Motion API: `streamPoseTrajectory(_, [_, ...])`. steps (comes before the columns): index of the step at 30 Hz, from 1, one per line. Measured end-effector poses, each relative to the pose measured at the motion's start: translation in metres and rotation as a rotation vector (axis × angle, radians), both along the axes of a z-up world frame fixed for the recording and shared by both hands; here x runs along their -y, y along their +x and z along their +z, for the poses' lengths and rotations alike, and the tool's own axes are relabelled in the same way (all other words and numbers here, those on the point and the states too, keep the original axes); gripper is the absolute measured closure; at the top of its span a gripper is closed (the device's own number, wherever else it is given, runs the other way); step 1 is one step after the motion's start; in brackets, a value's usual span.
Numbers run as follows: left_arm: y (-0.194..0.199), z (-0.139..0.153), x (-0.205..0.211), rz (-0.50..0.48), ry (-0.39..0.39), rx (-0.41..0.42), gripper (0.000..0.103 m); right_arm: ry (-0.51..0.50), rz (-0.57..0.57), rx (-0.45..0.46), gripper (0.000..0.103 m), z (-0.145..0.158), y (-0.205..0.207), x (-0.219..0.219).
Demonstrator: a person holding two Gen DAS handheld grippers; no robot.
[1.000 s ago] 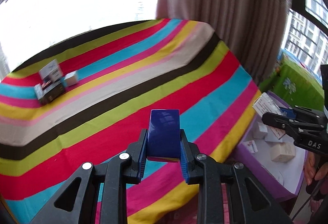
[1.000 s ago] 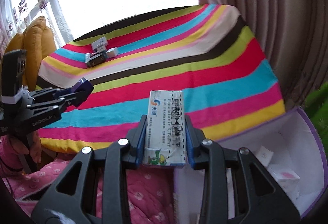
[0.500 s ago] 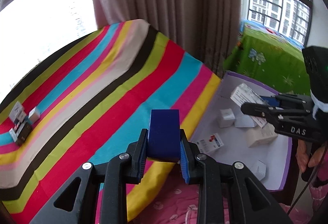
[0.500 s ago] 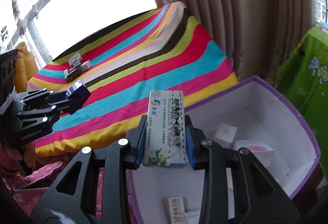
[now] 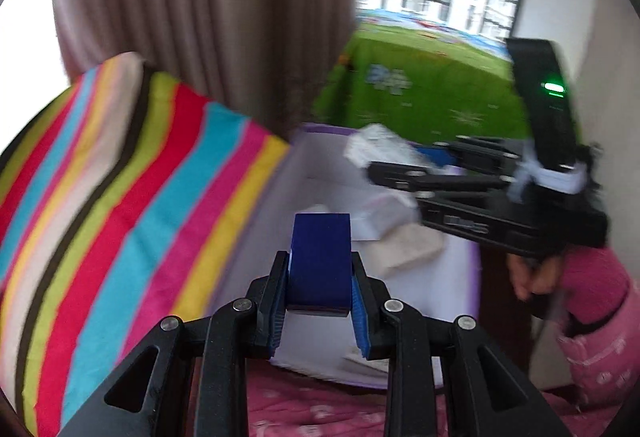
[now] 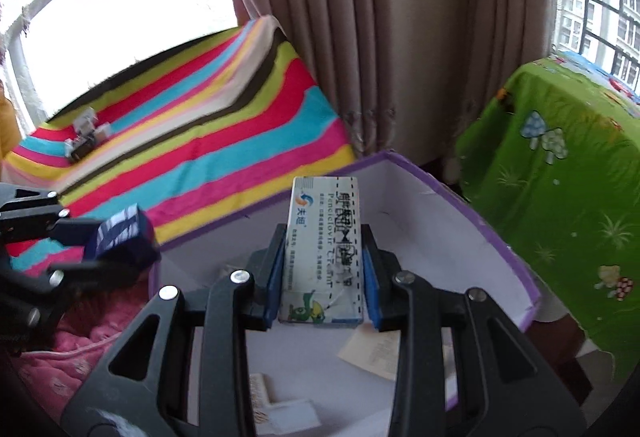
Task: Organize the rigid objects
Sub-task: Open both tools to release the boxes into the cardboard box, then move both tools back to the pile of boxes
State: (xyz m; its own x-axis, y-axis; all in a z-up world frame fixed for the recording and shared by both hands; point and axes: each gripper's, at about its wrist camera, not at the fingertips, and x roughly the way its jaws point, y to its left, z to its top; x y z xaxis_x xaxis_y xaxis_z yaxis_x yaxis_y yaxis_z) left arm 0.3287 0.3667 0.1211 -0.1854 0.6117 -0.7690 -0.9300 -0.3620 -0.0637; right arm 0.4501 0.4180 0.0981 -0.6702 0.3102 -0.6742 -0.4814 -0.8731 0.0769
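- The left hand-held gripper [image 5: 320,277] pinches a dark blue box [image 5: 320,261] tight between its two blue pads.
- The right hand-held gripper [image 6: 322,273] pinches a white medicine box [image 6: 324,249] with printed writing, and the box stands up between the pads.
- Right now the job looks like the carrying step: both boxes are up in the air and not yet put down.
- A big storage box [image 6: 460,205] with a purple rim and white inside sits just in front of and below both hand-held grippers.
- A few small white boxes [image 5: 404,253] lie on its floor, ahead of the left hand-held gripper.
- The striped blanket [image 5: 120,197] lies to the left of both hand-held grippers. A small pile of other boxes [image 6: 86,137] sits far off on it, past the right hand-held gripper.
- In the left view, the right hand-held gripper is ahead and to the right, near the far side of the storage box.
- I think the next move is to lower each box into a bare spot inside, then let the pads spread.
- The two hand-held grippers are close, so they should take care not to bump.
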Motion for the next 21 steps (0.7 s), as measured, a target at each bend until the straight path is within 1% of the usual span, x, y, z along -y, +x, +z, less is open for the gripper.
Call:
streamPoseTrajectory(1, [0.003, -0.002, 0.000, -0.029, 0.004, 0.018, 0.070, 0.009, -0.011, 0.019, 0.064, -0.002, 0.000, -0.001])
streamPoseTrajectory(2, [0.003, -0.004, 0.001, -0.037, 0.003, 0.024, 0.066, 0.023, -0.034, 0.039, 0.058, -0.003, 0.000, -0.003])
streamPoseTrajectory(3, [0.002, -0.006, 0.003, -0.034, -0.001, 0.022, 0.055, 0.030, -0.054, 0.054, 0.050, -0.005, 0.000, -0.004])
streamPoseTrajectory(4, [0.000, -0.008, 0.005, -0.021, -0.005, 0.018, 0.043, 0.028, -0.066, 0.061, 0.046, -0.005, -0.001, -0.005])
streamPoseTrajectory(5, [-0.004, -0.009, 0.010, 0.001, -0.006, 0.013, 0.040, 0.025, -0.073, 0.059, 0.041, -0.005, -0.001, -0.006])
streamPoseTrajectory(7, [-0.015, -0.008, 0.023, 0.054, 0.003, 0.014, 0.037, 0.024, -0.065, 0.051, 0.041, -0.002, -0.002, -0.002])
streamPoseTrajectory(9, [-0.035, -0.005, 0.046, 0.128, 0.030, 0.022, 0.037, 0.035, -0.039, 0.056, 0.040, 0.000, -0.007, 0.004])
streamPoseTrajectory(10, [-0.044, -0.005, 0.057, 0.159, 0.040, 0.023, 0.035, 0.039, -0.022, 0.060, 0.040, 0.002, -0.012, 0.009])
streamPoseTrajectory(13, [-0.078, -0.008, 0.103, 0.307, 0.054, 0.008, 0.030, 0.035, 0.055, 0.078, 0.040, 0.002, -0.037, 0.031])
streamPoseTrajectory(17, [-0.119, -0.024, 0.183, 0.564, -0.003, -0.048, 0.029, 0.033, 0.224, 0.098, 0.040, 0.006, -0.077, 0.077])
streamPoseTrajectory(19, [-0.133, -0.033, 0.224, 0.680, -0.034, -0.072, 0.029, 0.010, 0.311, 0.095, 0.035, 0.008, -0.100, 0.100])
streamPoseTrajectory(21, [-0.148, -0.042, 0.269, 0.795, -0.054, -0.080, 0.027, -0.016, 0.400, 0.107, 0.030, 0.006, -0.130, 0.128])
